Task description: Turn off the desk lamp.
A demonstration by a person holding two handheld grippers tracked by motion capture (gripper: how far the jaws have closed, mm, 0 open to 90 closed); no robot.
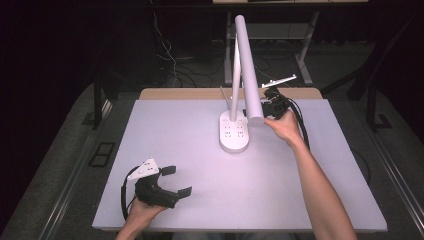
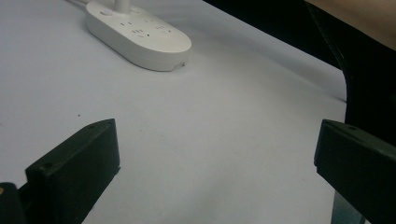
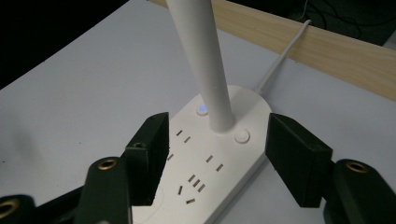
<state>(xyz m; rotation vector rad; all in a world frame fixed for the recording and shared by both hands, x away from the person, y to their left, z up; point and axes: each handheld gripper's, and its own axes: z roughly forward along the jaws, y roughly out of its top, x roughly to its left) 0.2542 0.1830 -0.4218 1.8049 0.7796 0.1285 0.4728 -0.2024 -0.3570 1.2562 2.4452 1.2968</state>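
A white desk lamp stands at the table's far middle. Its oval base (image 1: 234,131) carries socket slots, and a thin post (image 1: 235,85) rises from it beside the long tube-shaped head (image 1: 248,70). My right gripper (image 1: 267,104) is open just right of the base, partly behind the lamp head. In the right gripper view its jaws (image 3: 219,144) stand either side of the base (image 3: 201,172), near the post (image 3: 201,60), a blue-lit button (image 3: 202,109) and a white button (image 3: 242,136). My left gripper (image 1: 178,180) rests open near the front left, holding nothing, with the base (image 2: 140,37) far ahead.
A pale mat (image 1: 200,165) covers the table, with a wooden strip (image 3: 327,46) along its far edge. The lamp's white cable (image 3: 280,56) runs off over that strip. The surroundings are dark, with cables and table legs on the floor behind.
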